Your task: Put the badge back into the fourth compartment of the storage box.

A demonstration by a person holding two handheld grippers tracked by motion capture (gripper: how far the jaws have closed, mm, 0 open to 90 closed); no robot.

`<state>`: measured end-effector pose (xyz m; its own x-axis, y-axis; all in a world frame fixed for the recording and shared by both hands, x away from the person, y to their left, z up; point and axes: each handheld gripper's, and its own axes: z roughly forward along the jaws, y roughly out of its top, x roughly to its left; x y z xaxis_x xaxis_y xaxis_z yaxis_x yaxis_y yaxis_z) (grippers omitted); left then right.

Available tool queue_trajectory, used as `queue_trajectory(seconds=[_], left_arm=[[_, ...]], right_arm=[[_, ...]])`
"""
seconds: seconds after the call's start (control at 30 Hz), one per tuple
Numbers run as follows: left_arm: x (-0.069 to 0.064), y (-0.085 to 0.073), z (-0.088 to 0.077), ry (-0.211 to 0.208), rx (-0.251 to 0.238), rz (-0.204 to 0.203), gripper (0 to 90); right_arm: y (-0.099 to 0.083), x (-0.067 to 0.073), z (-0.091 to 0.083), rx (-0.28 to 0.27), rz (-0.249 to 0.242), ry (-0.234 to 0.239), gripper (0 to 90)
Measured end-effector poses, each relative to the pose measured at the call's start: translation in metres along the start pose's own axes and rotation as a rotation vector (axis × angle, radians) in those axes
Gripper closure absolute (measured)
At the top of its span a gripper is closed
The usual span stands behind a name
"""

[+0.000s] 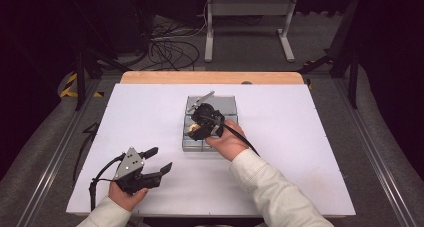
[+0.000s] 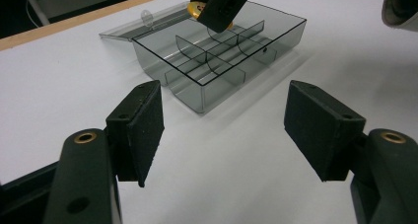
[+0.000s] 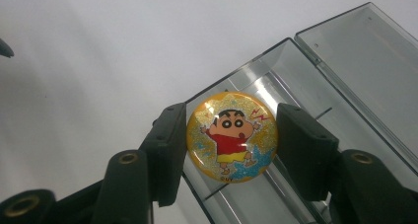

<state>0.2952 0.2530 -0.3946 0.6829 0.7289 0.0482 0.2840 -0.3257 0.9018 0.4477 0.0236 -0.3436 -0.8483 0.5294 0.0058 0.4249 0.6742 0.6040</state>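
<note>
A: What can't we see well from up high?

B: The right gripper point(image 1: 200, 128) and the hand point(image 1: 227, 143) cover much of the clear box point(image 1: 227, 106). The round badge point(image 1: 193, 130) is just a tiny yellow spot there. Its picture is too small to tell.

A: And in the left gripper view?

B: The top edge cuts off the other gripper point(image 2: 220, 7). It hides most of the badge point(image 2: 198, 8), so only a yellow bit peeks out.

A: And in the right gripper view?

B: The box point(image 3: 345, 61) runs off the right and bottom edges. The badge point(image 3: 231, 136) and jaws hide part of its near corner.
</note>
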Motion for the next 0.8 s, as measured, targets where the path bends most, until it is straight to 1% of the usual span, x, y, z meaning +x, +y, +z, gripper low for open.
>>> queue_trajectory(seconds=[0.2,0.3,0.5,0.57,0.63,0.8], left_arm=[[0.000,0.000,0.000,0.002,-0.001,0.003,32.1],[0.000,0.000,0.000,0.001,0.000,0.001,32.1],[0.000,0.000,0.001,0.005,0.003,0.002,32.1],[0.001,-0.001,0.001,0.012,0.006,0.003,32.0],[0.001,-0.001,0.001,0.013,0.008,0.002,31.8],[0.001,-0.001,0.001,0.013,0.008,0.001,31.5]], right_arm=[[0.001,0.000,0.010,0.019,0.002,0.008,47.1],[0.001,0.000,0.015,0.035,-0.008,0.010,47.1],[0.000,0.000,0.025,0.055,-0.003,0.018,47.1],[-0.001,0.000,0.029,0.070,-0.006,0.019,47.0],[-0.001,0.000,0.032,0.078,-0.013,0.012,47.0],[-0.002,-0.001,0.038,0.101,-0.019,0.012,47.0]])
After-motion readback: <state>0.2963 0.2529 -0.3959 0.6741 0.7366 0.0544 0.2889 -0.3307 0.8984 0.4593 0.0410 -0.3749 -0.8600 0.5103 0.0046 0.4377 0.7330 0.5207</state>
